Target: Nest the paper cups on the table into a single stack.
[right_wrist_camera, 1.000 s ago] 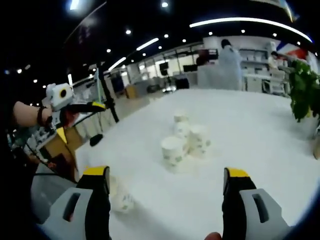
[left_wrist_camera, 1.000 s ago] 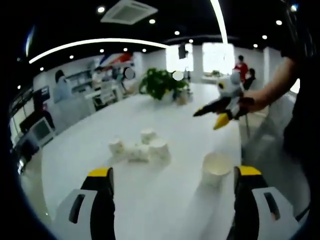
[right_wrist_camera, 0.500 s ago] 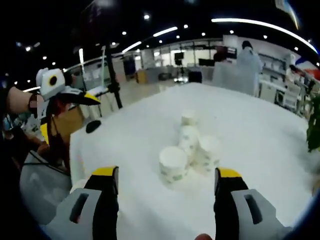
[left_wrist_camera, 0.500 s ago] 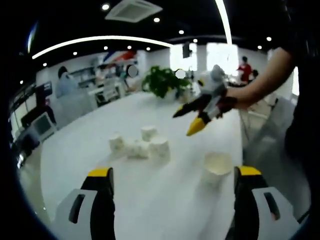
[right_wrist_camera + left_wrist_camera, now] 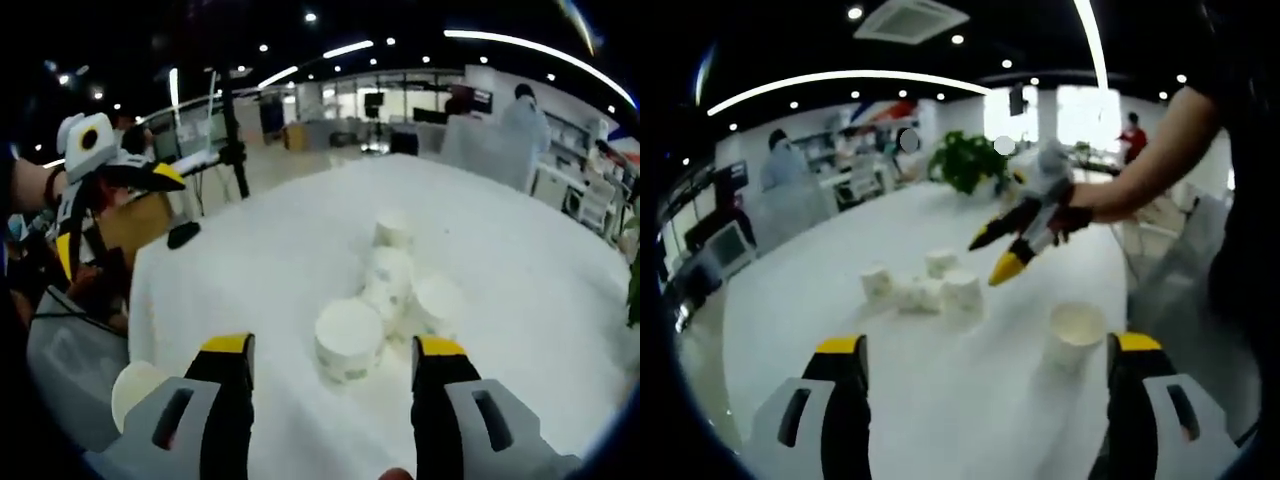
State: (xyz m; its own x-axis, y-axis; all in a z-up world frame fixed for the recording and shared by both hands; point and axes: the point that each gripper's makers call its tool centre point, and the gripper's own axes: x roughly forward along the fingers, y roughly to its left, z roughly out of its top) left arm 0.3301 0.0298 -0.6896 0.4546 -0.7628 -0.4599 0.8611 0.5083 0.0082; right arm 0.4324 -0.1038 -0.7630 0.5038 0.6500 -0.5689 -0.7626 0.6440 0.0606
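Note:
Several white paper cups (image 5: 925, 290) stand bunched at the middle of the white table (image 5: 840, 300). One more cup (image 5: 1072, 335) sits apart, mouth up, just ahead of my left gripper's right jaw. My left gripper (image 5: 988, 343) is open and holds nothing. My right gripper (image 5: 990, 258) comes in from the right, held by a person's hand, open and above the bunch. In the right gripper view, my right gripper (image 5: 334, 345) is open with the nearest cup (image 5: 348, 340) just beyond its tips. The lone cup (image 5: 135, 390) lies low left, and the left gripper (image 5: 115, 215) hangs farther left.
A green plant (image 5: 965, 160) stands at the table's far end. A small black object (image 5: 183, 235) lies near the table's edge, with a dark stand pole (image 5: 235, 130) behind it. People stand at desks in the background. The table's edge (image 5: 140, 300) runs near the lone cup.
My right gripper has come down and closer to the bunched cups, and its jaws have narrowed a little. The left gripper has stayed in place.

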